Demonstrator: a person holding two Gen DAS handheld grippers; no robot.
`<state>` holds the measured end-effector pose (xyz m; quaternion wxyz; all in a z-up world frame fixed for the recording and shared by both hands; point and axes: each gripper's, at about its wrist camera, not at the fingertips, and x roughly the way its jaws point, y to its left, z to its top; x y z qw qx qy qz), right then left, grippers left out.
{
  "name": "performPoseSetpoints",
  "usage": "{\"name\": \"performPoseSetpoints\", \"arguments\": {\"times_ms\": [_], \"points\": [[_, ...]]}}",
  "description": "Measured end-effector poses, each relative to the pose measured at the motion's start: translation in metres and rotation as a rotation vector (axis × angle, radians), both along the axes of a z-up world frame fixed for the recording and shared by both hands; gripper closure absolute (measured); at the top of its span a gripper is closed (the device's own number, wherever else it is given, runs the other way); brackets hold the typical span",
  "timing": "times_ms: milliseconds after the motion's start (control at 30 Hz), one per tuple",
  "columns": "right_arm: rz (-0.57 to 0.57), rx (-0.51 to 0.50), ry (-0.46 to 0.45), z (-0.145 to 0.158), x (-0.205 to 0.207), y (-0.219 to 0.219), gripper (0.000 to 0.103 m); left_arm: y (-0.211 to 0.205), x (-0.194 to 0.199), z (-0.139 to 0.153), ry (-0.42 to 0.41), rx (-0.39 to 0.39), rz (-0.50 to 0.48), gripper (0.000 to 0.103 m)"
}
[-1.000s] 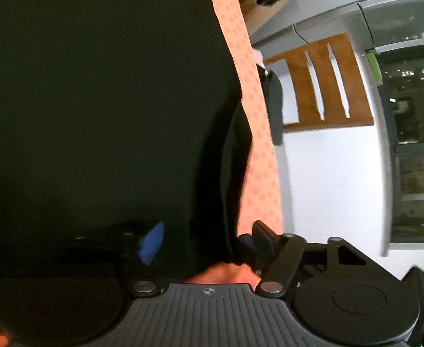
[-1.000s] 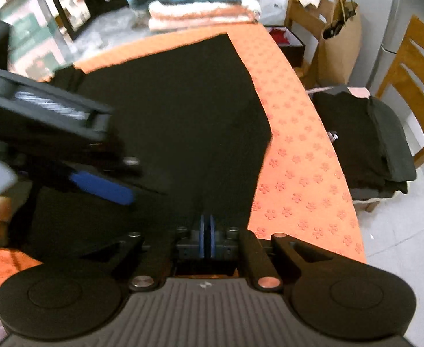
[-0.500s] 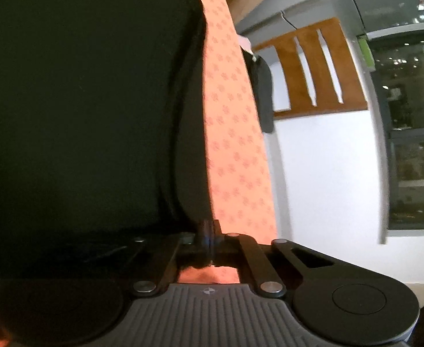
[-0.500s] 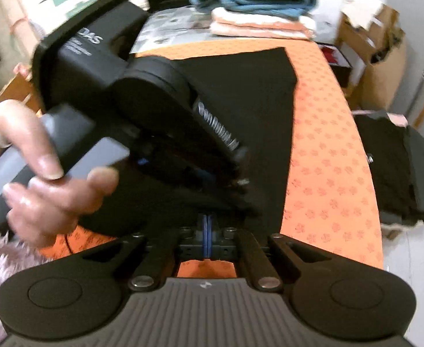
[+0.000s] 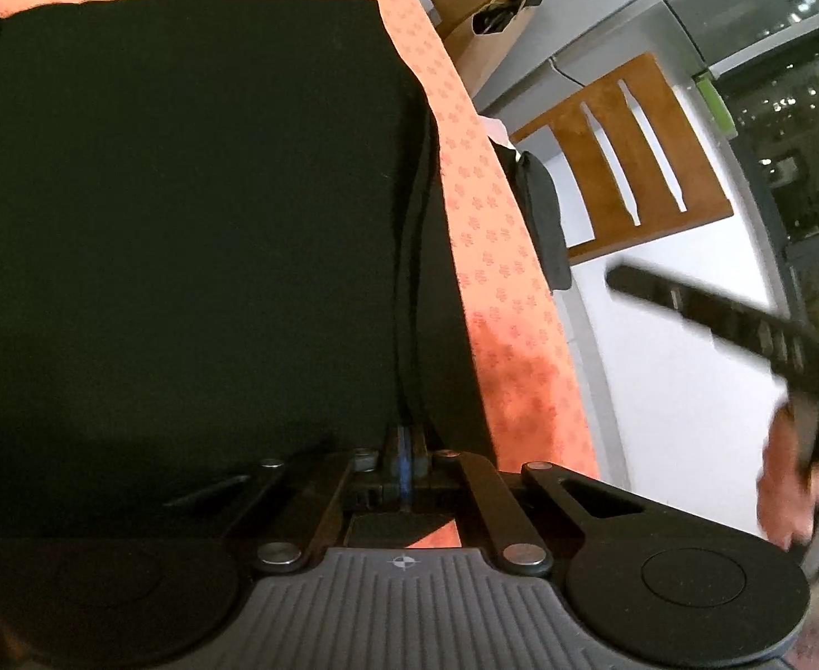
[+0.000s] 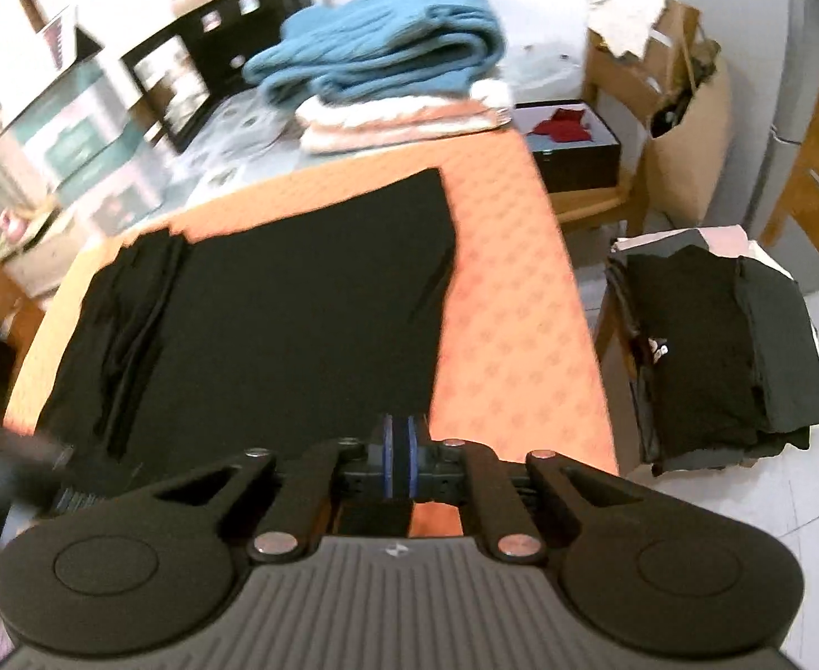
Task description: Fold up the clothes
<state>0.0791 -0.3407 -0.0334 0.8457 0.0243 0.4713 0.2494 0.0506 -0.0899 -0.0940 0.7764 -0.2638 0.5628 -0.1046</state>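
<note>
A black garment (image 6: 275, 312) lies spread on the orange patterned table cover (image 6: 515, 301); it fills most of the left wrist view (image 5: 186, 223). My left gripper (image 5: 405, 455) is shut on the garment's near right edge, where a fold line runs away from the pads. My right gripper (image 6: 400, 463) is shut, its blue pads pressed together at the garment's near edge; whether cloth is between them I cannot tell. The right gripper also shows blurred at the right of the left wrist view (image 5: 744, 324). The left gripper shows blurred at the left edge of the right wrist view (image 6: 13, 463).
A stack of folded dark clothes (image 6: 716, 346) lies on a wooden chair (image 6: 817, 178) right of the table. Folded blue and pink towels (image 6: 387, 67) sit at the table's far end. Boxes (image 6: 74, 145), a paper bag (image 6: 683, 145) and a dark box (image 6: 571, 151) stand beyond.
The left gripper closed on the garment's edge and both grippers pulled back toward the near table edge. The left gripper left the middle of the right wrist view; the garment now lies flatter.
</note>
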Motion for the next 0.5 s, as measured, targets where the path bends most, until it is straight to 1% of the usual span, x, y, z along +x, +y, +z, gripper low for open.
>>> {"name": "performPoseSetpoints", "arguments": {"times_ms": [133, 267, 367, 467, 500], "points": [[-0.018, 0.000, 0.013, -0.011, 0.028, 0.003, 0.091, 0.010, -0.008, 0.002, -0.003, 0.009, 0.019, 0.101], [-0.011, -0.003, 0.026, -0.020, 0.040, 0.011, 0.091, 0.021, -0.014, 0.002, -0.003, -0.021, 0.055, 0.100], [0.026, -0.018, 0.030, -0.022, 0.033, 0.017, 0.090, 0.026, -0.015, -0.001, 0.008, -0.042, 0.092, 0.100], [0.063, -0.042, 0.037, -0.026, 0.017, 0.023, 0.087, 0.028, -0.013, -0.006, 0.028, -0.071, 0.126, 0.099], [0.075, -0.049, 0.039, -0.028, 0.010, 0.023, 0.085, 0.028, -0.011, -0.007, 0.034, -0.077, 0.131, 0.097]]}}
